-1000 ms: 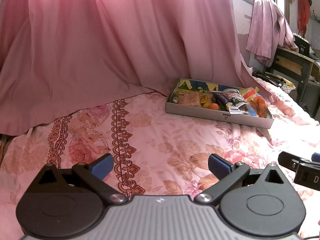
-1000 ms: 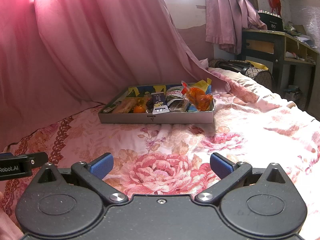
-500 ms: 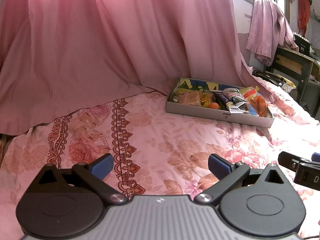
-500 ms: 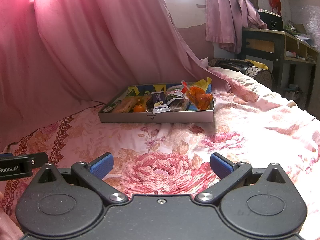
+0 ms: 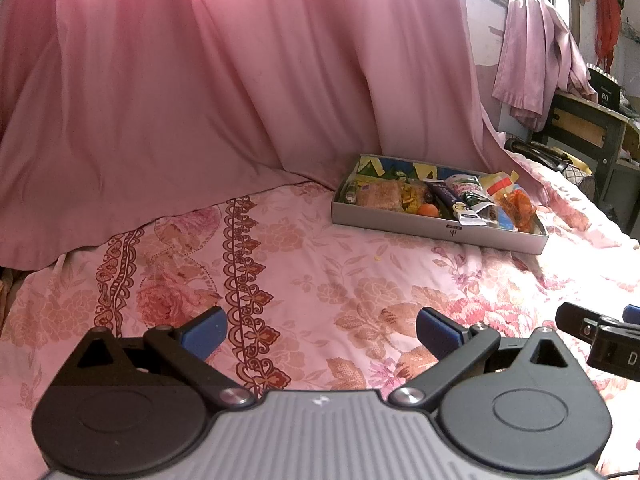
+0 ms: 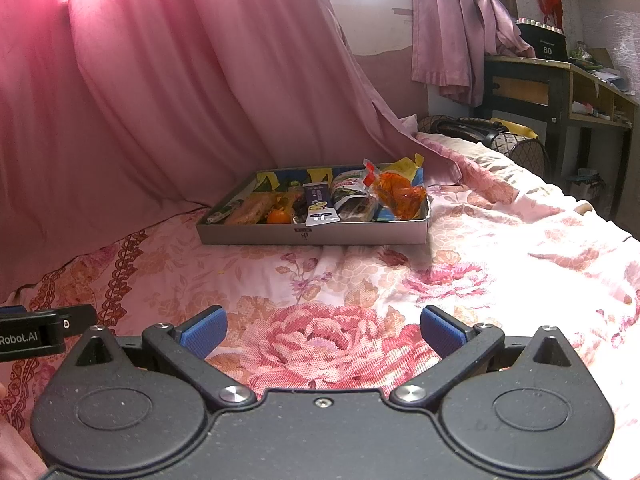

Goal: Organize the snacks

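Note:
A shallow grey cardboard tray (image 5: 404, 226) (image 6: 256, 237) lies on the floral bedspread, well ahead of both grippers. It holds several snacks: a biscuit pack (image 5: 378, 196), a small orange fruit (image 5: 429, 210) (image 6: 279, 217), a dark purple packet (image 6: 318, 199) and an orange crinkly bag (image 5: 520, 206) (image 6: 400, 196). My left gripper (image 5: 320, 332) hovers open and empty over the bedspread. My right gripper (image 6: 323, 330) stands open too, with nothing between its blue pads. Each gripper's tip shows at the edge of the other's view.
A pink curtain (image 5: 240, 80) hangs down onto the bed behind the tray. At the right stand a dark wooden desk (image 6: 560, 88), a quilted bag (image 6: 520, 148) and hanging pink clothes (image 6: 452, 28). Open floral bedspread (image 6: 500, 264) lies between grippers and tray.
Nothing has been gripped or let go. Both grippers stay open; the tray sits very slightly farther away in both views.

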